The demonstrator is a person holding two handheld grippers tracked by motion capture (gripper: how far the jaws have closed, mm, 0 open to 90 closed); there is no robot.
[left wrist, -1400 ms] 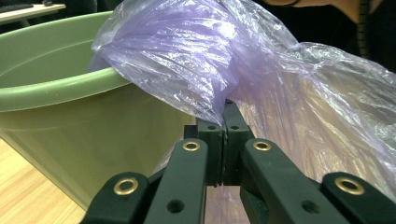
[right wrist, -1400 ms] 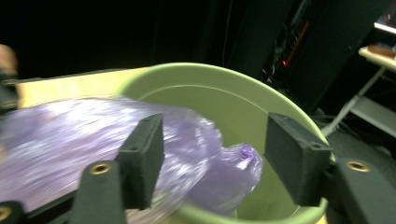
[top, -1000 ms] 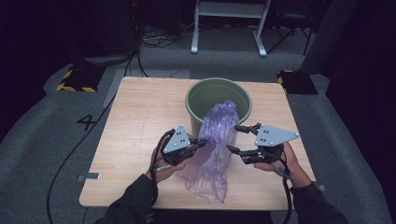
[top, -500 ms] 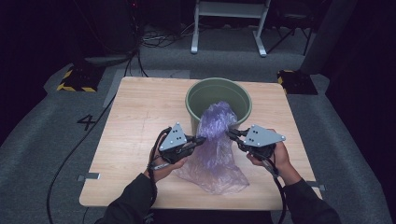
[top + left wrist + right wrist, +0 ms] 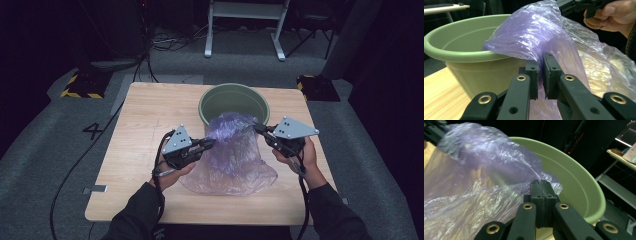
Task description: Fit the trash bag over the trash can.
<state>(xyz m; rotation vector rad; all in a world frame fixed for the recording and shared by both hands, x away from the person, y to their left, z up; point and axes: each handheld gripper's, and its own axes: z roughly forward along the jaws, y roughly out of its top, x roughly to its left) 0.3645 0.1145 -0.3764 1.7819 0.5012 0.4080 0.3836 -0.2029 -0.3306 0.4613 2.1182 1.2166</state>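
A thin purple plastic bag (image 5: 234, 152) is held up between my two grippers, its top edge resting on the near rim of a green round tub (image 5: 233, 100). My left gripper (image 5: 210, 143) is shut on the bag's left edge, and its own view shows the jaws pinching the film (image 5: 531, 37) in front of the tub (image 5: 459, 47). My right gripper (image 5: 259, 129) is shut on the bag's right edge; the jaws (image 5: 540, 185) clamp the film (image 5: 479, 170) beside the tub's rim (image 5: 584, 182). The bag's lower part spreads on the wooden table (image 5: 150, 115).
The tub stands at the table's far middle. A black cable (image 5: 80, 165) trails off the left side over grey floor. White stand legs (image 5: 245, 30) and a yellow-black striped block (image 5: 80, 86) lie beyond the table.
Both grippers have pulled apart and lifted the bag's edges toward the tub, so the bag has spread wider and its mouth now reaches the tub's near rim.
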